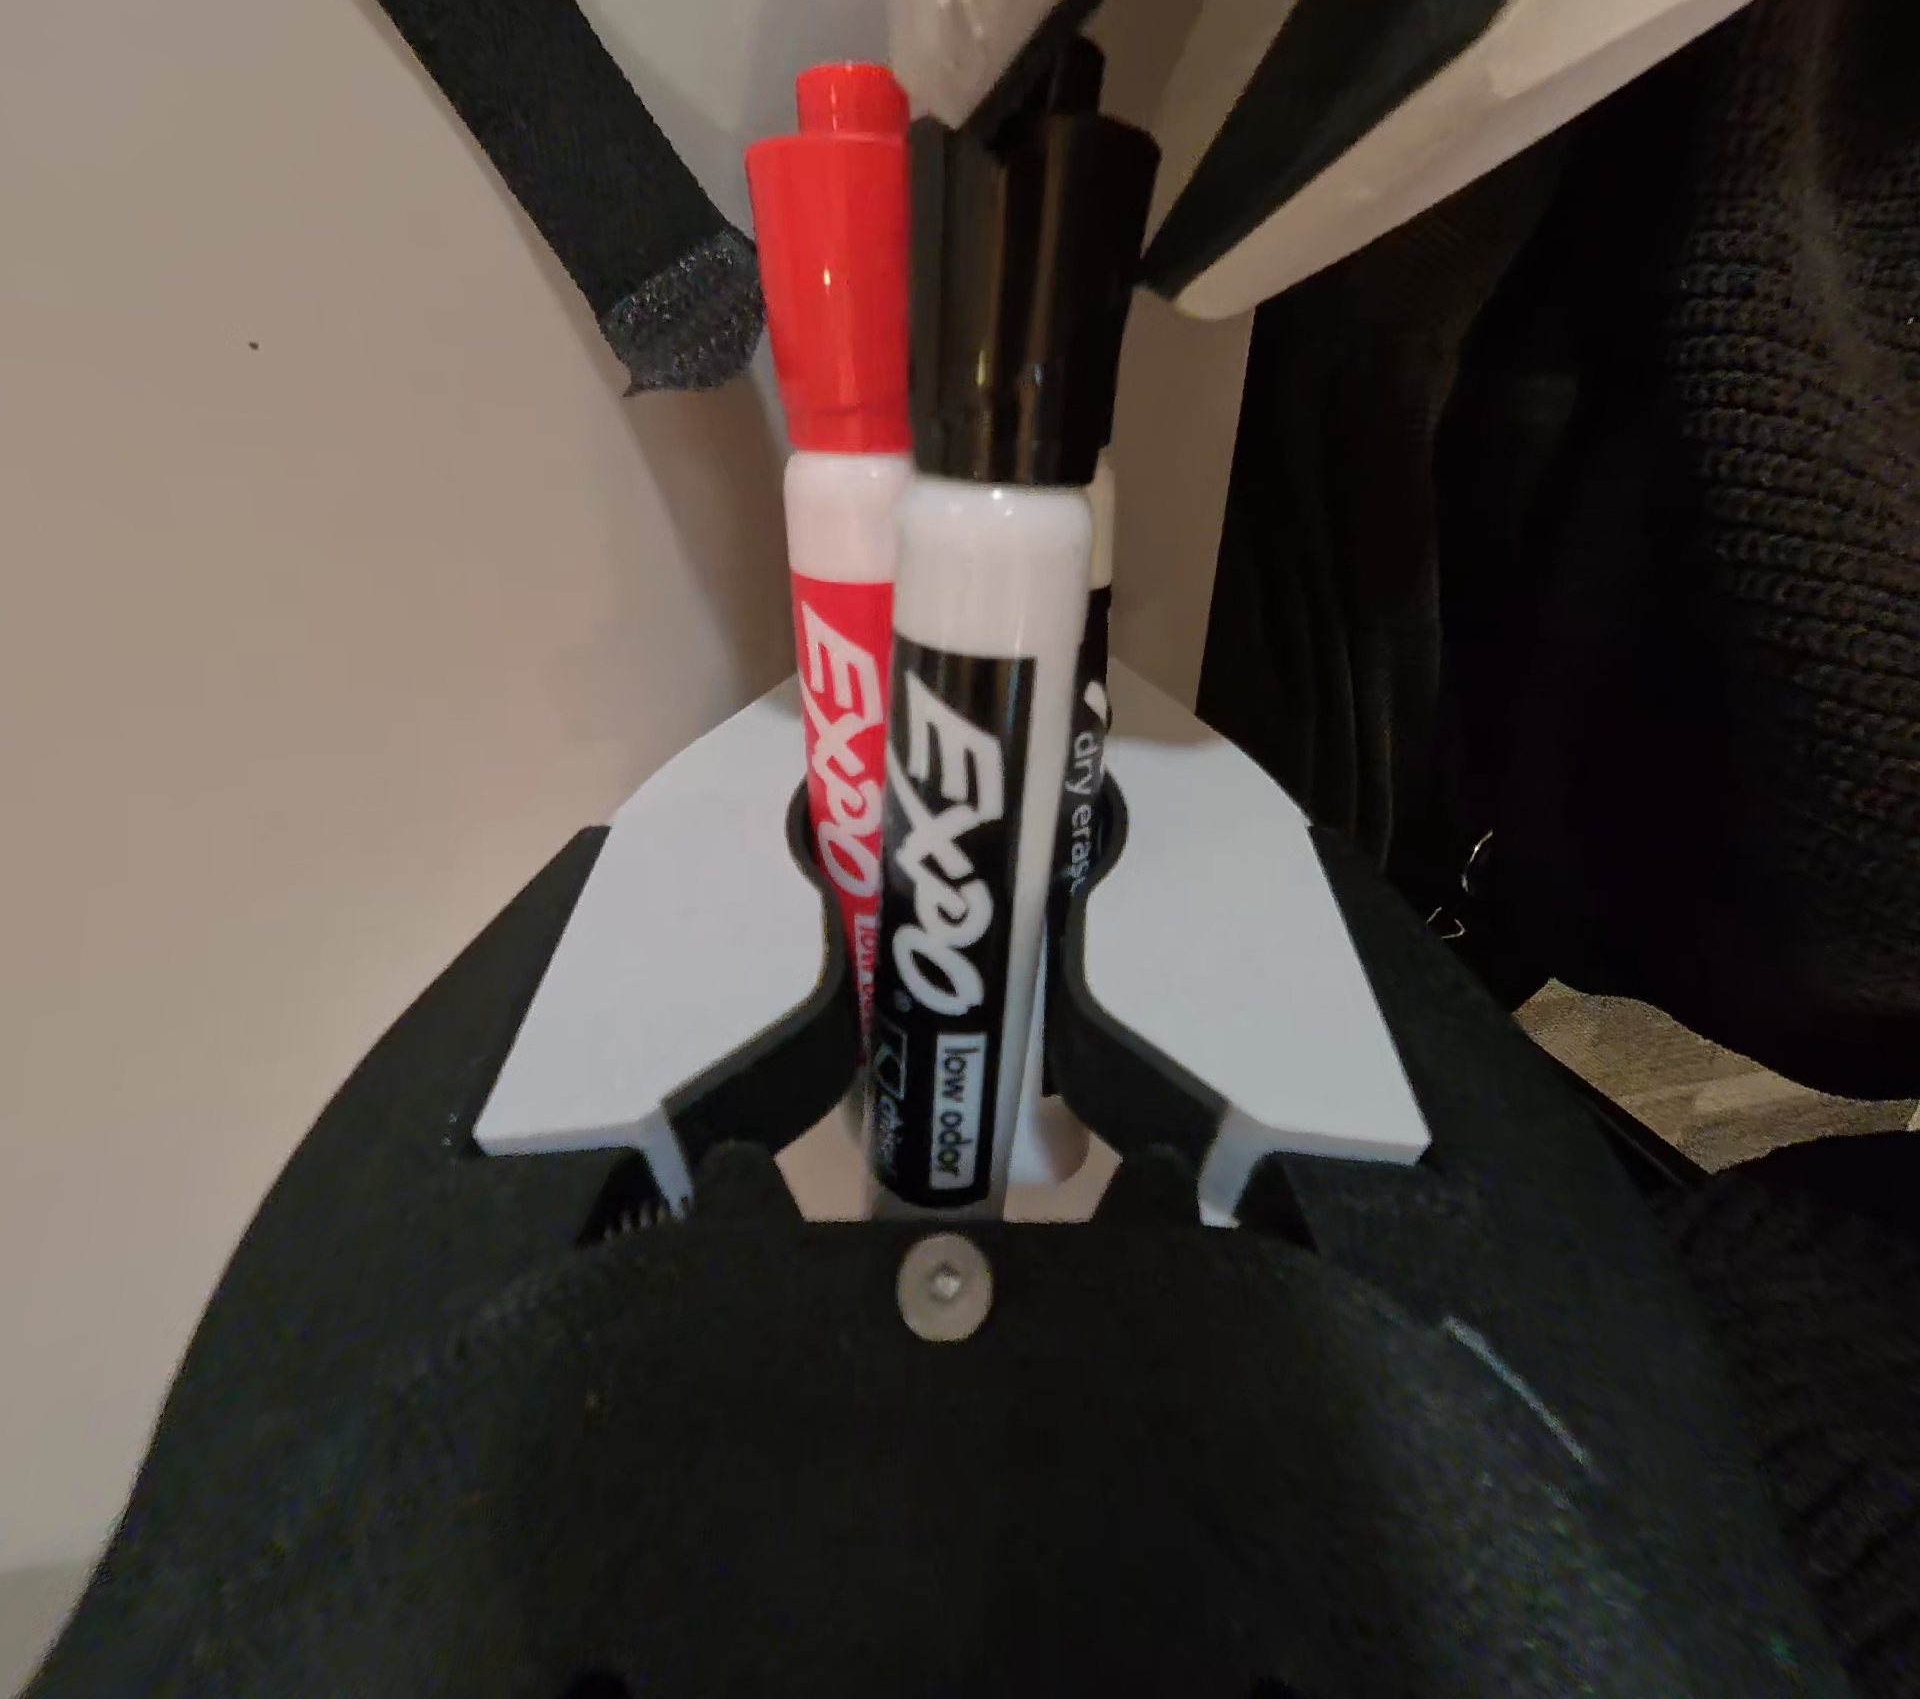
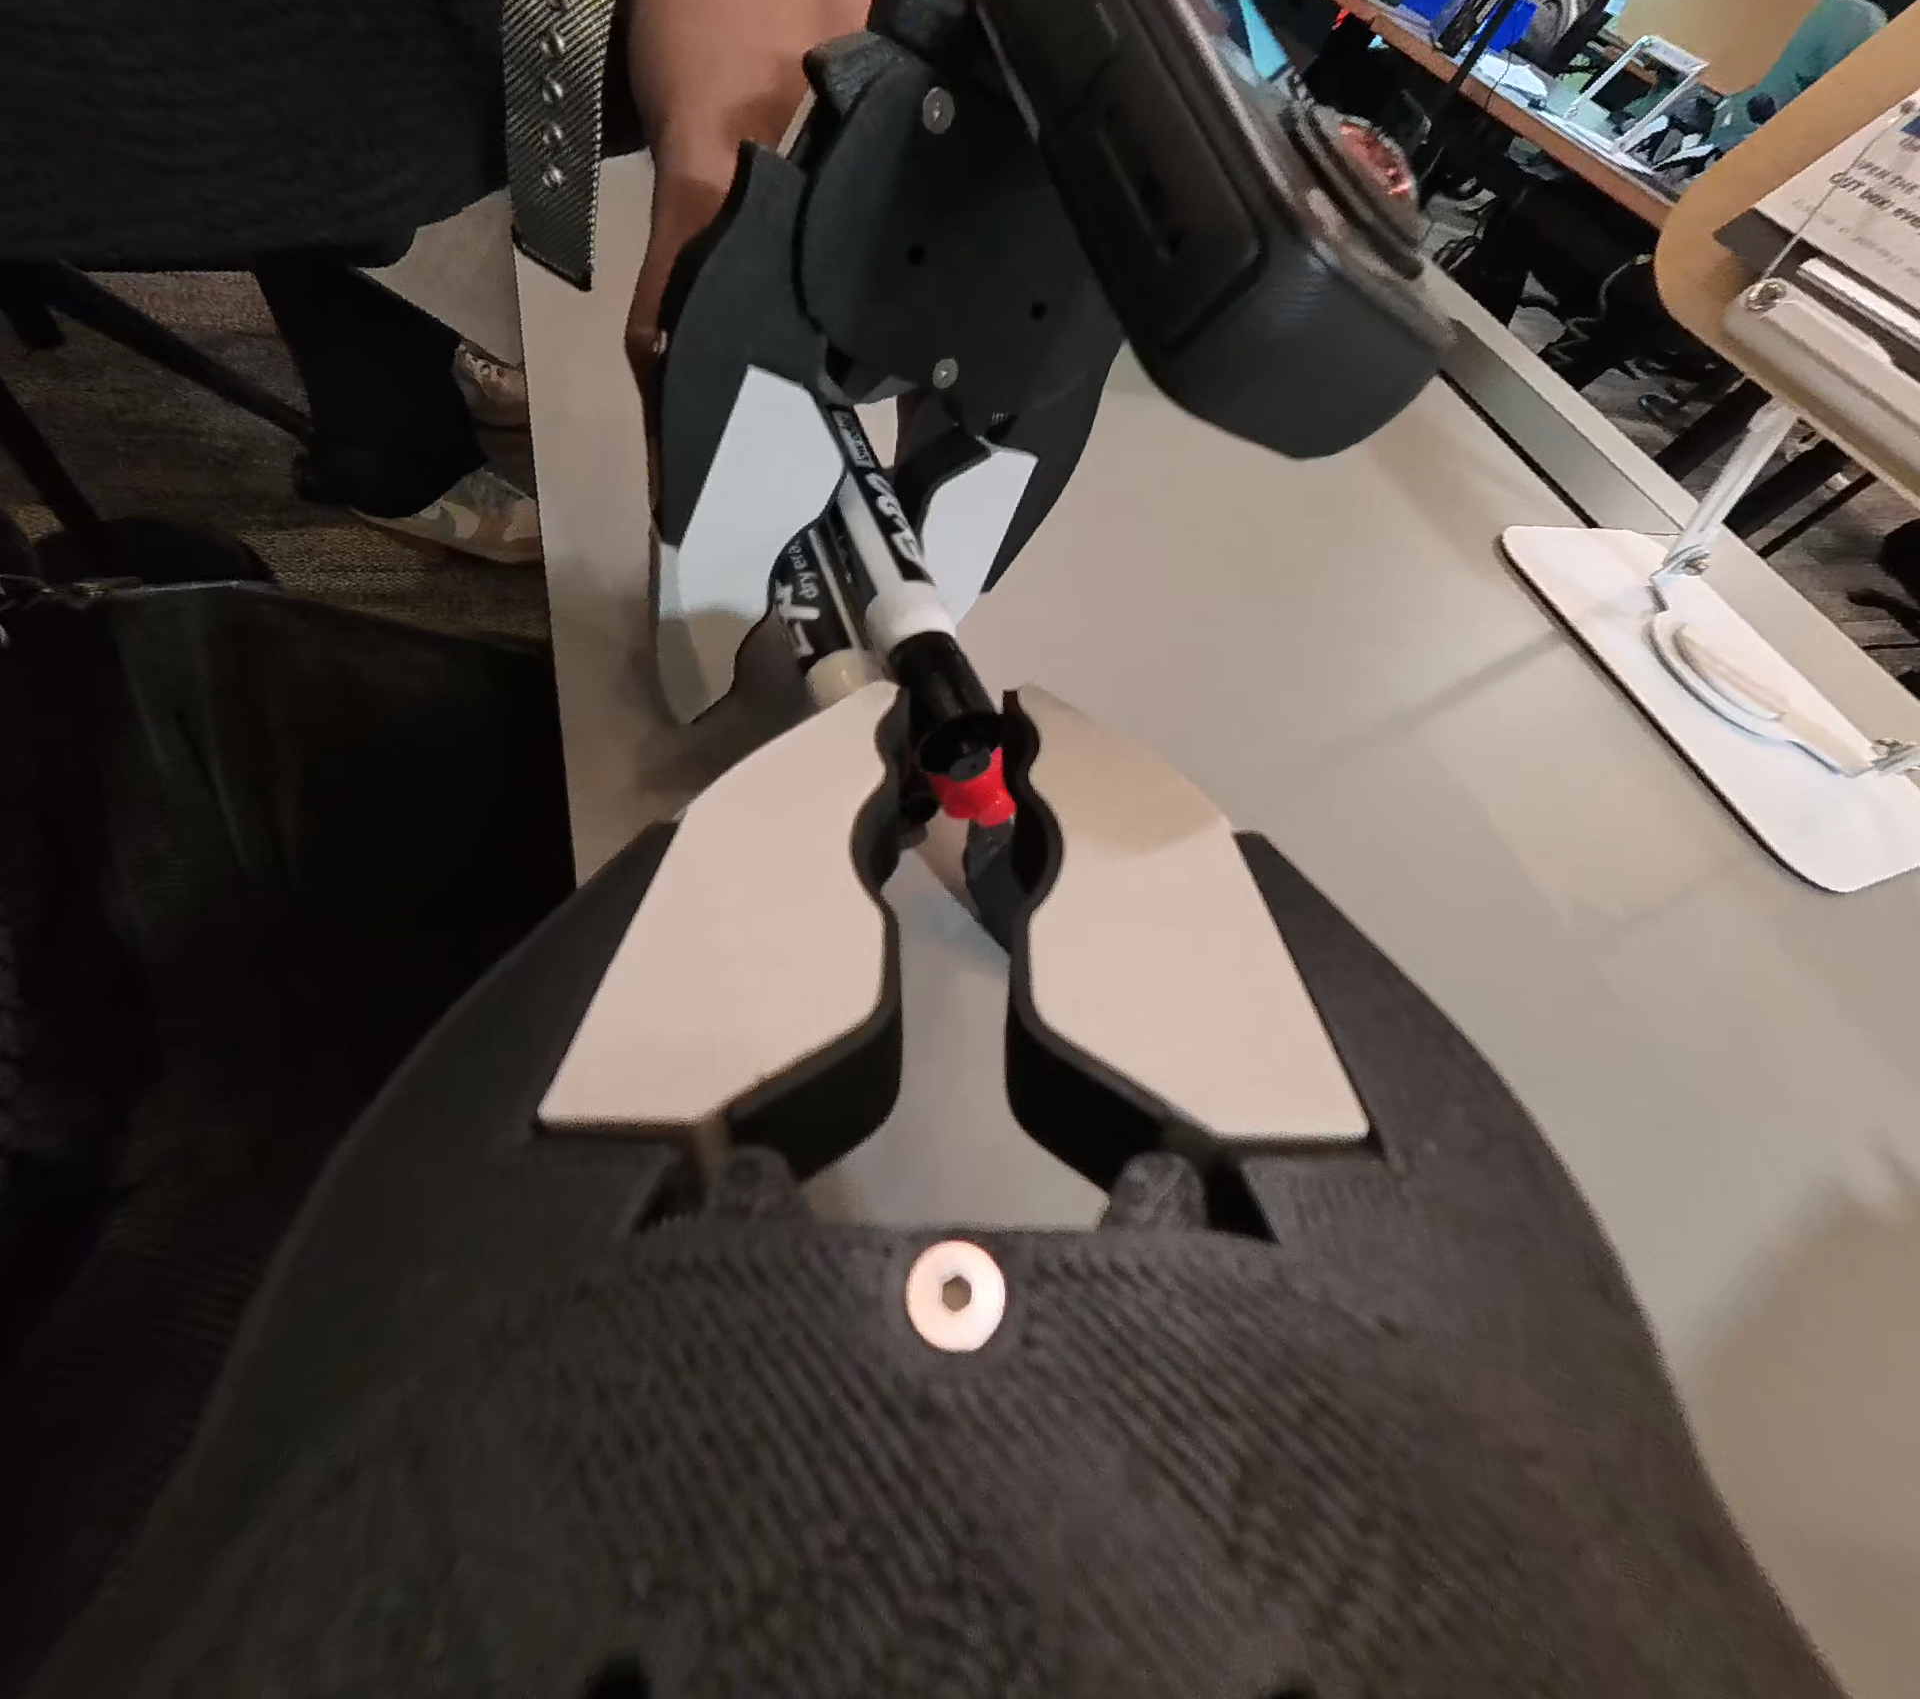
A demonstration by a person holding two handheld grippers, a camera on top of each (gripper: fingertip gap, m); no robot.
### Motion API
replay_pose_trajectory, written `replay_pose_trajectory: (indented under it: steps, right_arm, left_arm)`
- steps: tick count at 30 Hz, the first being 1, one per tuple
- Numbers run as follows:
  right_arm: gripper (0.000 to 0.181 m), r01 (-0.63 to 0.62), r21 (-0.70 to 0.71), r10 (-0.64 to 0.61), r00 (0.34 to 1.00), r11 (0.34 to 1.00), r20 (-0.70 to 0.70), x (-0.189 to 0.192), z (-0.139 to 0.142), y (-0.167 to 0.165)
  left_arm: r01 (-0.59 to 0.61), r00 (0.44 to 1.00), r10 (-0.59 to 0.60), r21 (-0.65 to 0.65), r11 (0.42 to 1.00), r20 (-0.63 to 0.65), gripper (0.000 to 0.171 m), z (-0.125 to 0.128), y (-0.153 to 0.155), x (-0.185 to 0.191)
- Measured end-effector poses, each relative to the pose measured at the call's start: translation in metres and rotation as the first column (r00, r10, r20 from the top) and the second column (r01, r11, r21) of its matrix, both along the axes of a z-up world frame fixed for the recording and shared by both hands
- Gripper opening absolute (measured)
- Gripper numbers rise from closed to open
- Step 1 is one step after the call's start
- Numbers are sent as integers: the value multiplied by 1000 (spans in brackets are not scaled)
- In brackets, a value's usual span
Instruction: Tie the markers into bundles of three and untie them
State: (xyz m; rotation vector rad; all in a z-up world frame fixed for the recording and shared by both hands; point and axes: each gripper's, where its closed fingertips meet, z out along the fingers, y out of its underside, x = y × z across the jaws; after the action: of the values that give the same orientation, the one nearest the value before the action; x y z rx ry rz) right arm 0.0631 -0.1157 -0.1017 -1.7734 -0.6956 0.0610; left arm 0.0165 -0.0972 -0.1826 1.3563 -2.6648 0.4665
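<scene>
1. Red marker (image 1: 844,423): red cap and label, white barrel.
2. Black marker (image 1: 987,610): black cap and label, white barrel.
3. Left gripper (image 1: 956,776): black body, white finger faces.
4. Strap (image 1: 499,39): black.
5. Table (image 2: 1455,974): pale grey.
6. Watch band (image 2: 556,60): grey woven.

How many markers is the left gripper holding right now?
3, all clamped in the left gripper: a red marker on the left, a black marker in front, and another black marker mostly hidden behind.
</scene>
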Motion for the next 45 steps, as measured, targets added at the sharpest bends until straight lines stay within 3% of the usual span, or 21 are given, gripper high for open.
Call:
replay_pose_trajectory:
  steps: [11,18,25,31,36,39,41,45]
  right_arm:
    - [28,47,26,-45,997,999,-63,11,9,2]
    - [29,240,-40,-241,970,970,-18,50,-6,12]
    - [30,352,-151,-375,912,924,-165,70,-6,10]
    - [37,322,-219,-354,926,921,-129,39,-23,17]
    - [48,374,-213,-361,927,902,98,23,-53,37]
    - [34,374,-195,-326,914,907,241,23,-64,41]
    - [3,317,-171,-271,931,933,244,19,-58,36]
    - [3,124,-152,-90,973,981,212,12,-39,17]
  left_arm:
    - [-26,999,27,-8,1000,24,44,6,8,0]
    - [-90,996,90,3,996,27,45,9,26,-5]
    - [-141,989,141,-2,990,34,45,11,41,-10]
    - [-197,980,197,-9,980,38,45,12,56,-16]
    - [-216,976,216,-3,976,24,44,9,62,-20]
    - [-214,977,214,2,977,17,45,7,60,-22]
    - [-214,977,214,8,977,14,45,7,59,-23]
    - [-217,976,216,13,976,10,45,6,59,-25]
